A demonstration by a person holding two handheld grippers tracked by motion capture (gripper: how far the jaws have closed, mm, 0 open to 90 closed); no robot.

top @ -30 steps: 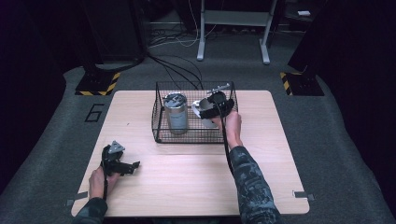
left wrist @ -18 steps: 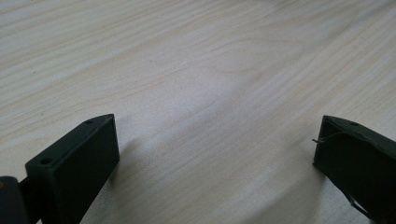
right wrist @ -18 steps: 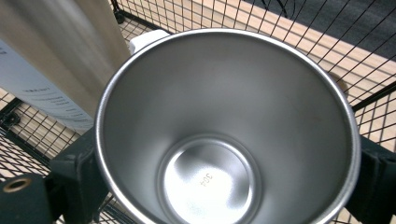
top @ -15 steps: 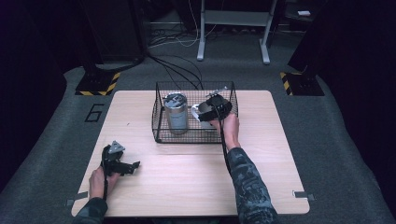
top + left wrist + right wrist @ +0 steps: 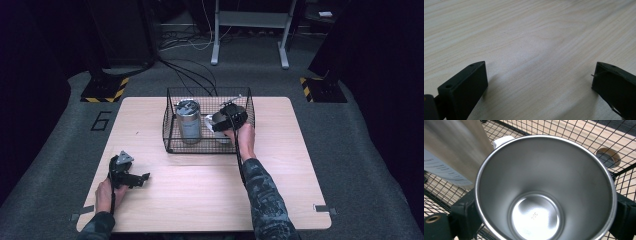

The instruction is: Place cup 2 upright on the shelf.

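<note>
Right gripper (image 5: 216, 121) jaws pinching steel cup (image 5: 546, 190) inside basket (image 5: 172, 145) beside canister (image 5: 188, 120), placing step, next lower and release; left gripper (image 5: 137, 179) jaws spread, idle on counter (image 5: 529, 40)

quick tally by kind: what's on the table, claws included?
Wire basket: 1
Steel canister: 1
Steel cup: 1, inside the basket, clamped in the right claw
Claws: 2, the left claw open, resting on the table
Total: 5
</note>
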